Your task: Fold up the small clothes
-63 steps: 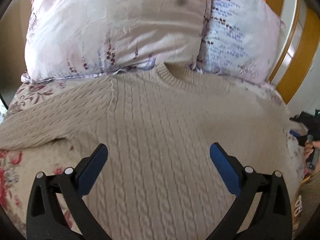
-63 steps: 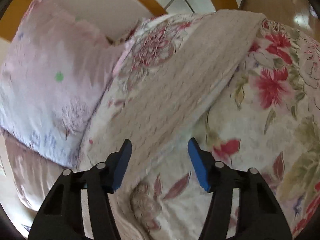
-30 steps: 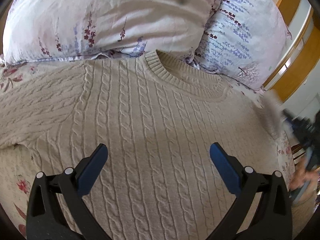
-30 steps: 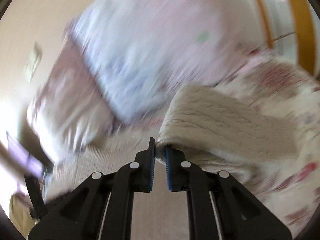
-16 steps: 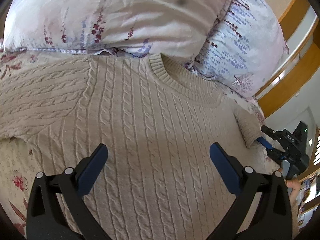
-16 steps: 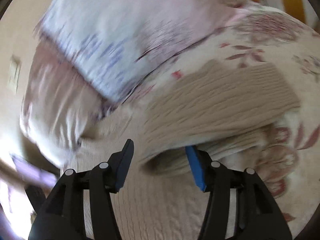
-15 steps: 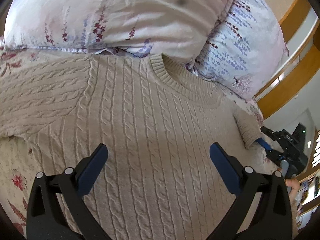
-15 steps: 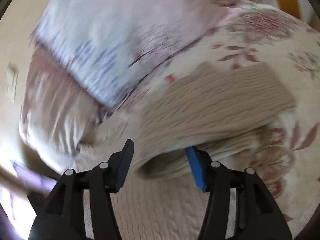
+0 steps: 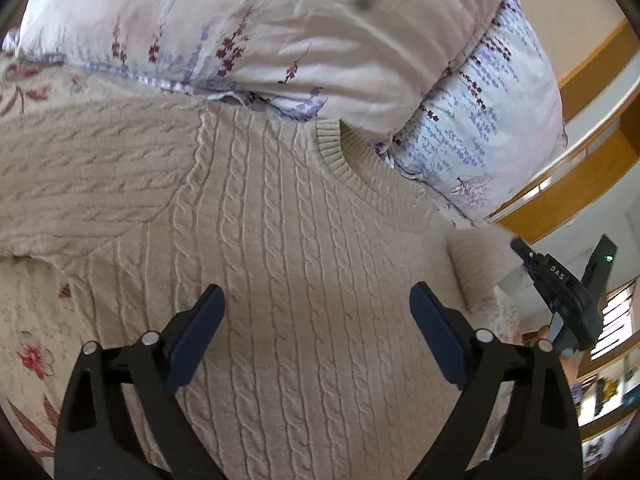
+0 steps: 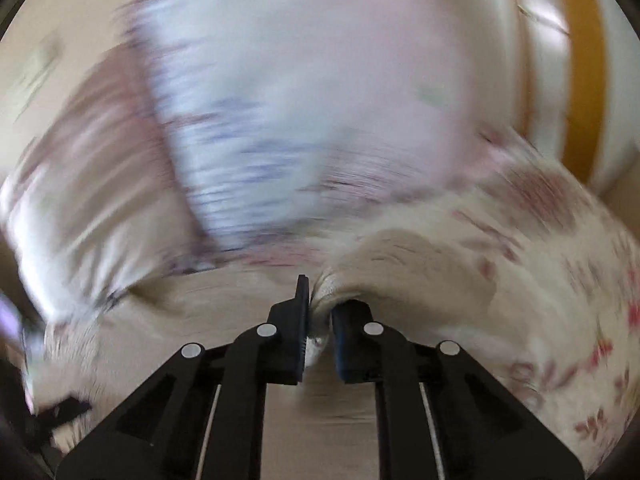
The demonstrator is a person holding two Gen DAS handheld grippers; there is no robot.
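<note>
Half a second ago the right gripper [image 10: 319, 312] stood open over the sleeve [image 10: 404, 276]; now it is clenched on the sleeve's cuff end, a fold of knit pinched between its pads. That view is badly blurred. Spread flat on the floral bedspread [image 9: 36, 344], the cream cable-knit sweater [image 9: 288, 248] lies with its collar against the pillows [image 9: 280, 36]. Above its chest hovers the left gripper [image 9: 316, 312], wide apart and closing slightly, pads clear of the knit, nothing between them.
</note>
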